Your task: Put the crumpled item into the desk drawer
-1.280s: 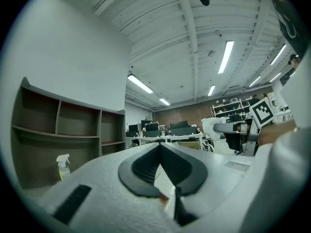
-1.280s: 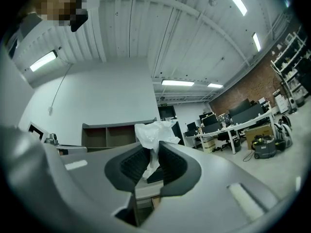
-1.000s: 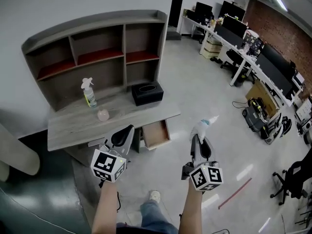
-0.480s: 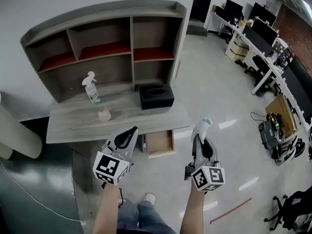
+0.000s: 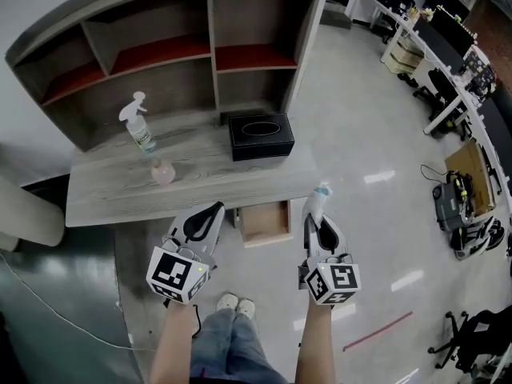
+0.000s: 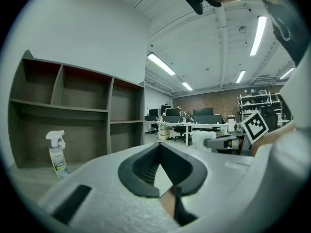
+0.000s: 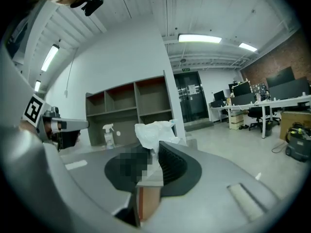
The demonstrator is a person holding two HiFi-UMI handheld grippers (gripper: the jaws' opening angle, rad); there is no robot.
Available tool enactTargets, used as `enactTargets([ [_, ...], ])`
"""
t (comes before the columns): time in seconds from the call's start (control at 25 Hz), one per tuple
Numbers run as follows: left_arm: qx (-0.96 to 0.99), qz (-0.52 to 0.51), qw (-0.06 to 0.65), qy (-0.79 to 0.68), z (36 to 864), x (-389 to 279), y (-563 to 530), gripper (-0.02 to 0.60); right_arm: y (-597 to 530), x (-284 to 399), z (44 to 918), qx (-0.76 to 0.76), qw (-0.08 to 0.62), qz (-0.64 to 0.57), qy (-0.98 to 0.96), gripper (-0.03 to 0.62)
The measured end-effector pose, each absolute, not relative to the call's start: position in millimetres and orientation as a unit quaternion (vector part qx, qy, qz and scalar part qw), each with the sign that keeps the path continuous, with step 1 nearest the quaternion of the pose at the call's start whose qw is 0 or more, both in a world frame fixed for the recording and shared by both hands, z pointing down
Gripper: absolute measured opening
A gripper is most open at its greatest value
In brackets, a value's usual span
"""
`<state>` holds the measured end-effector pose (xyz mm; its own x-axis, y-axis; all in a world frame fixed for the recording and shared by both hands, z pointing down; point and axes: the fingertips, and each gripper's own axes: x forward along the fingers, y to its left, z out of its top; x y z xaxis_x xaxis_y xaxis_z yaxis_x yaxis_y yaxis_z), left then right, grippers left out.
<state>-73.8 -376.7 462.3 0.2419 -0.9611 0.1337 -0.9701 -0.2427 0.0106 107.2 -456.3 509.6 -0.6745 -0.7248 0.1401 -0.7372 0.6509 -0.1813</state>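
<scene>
Only the head view showed you the desk drawer. It stood open under the front edge of the desk, ahead of and between your two grippers. Neither gripper view caught it.

Your left gripper had its jaws pressed together at the tips with nothing between them, which its own view showed plainly. Ahead of it and to its left, a spray bottle stood upright on the desk. Its label carried print too small to read. The head view alone added a small pink item near the bottle and a black tissue box further right.

Your right gripper was pinching the crumpled item at the jaw tips. The item was white, thin and creased, and it bunched up above the pads. In the head view it sat just off the desk's front right corner, to the right of the drawer.
</scene>
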Motion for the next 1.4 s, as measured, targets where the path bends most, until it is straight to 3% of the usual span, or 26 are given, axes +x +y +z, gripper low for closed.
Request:
enactTargets([
  [0.68,0.769,0.073,0.157,-0.616,646,-98,-376,-0.002,-469,29,799,0.317,0.276,0.171,-0.891,0.074],
  [0.76,0.767,0.076,0.163,-0.616,656,-98,-374,-0.002,-471,21,814,0.306,0.294,0.170,-0.890,0.092],
  [0.88,0.767,0.078,0.168,-0.614,662,-99,-372,-0.002,-469,17,826,0.292,0.309,0.182,-0.887,0.198],
  [1.2,0.774,0.070,0.155,-0.609,641,-97,-379,-0.002,-469,34,778,0.323,0.254,0.196,-0.890,0.218],
  [1.4,0.783,0.063,0.136,-0.603,598,-91,-388,-0.002,-479,52,698,0.361,0.177,0.197,-0.894,0.164],
])
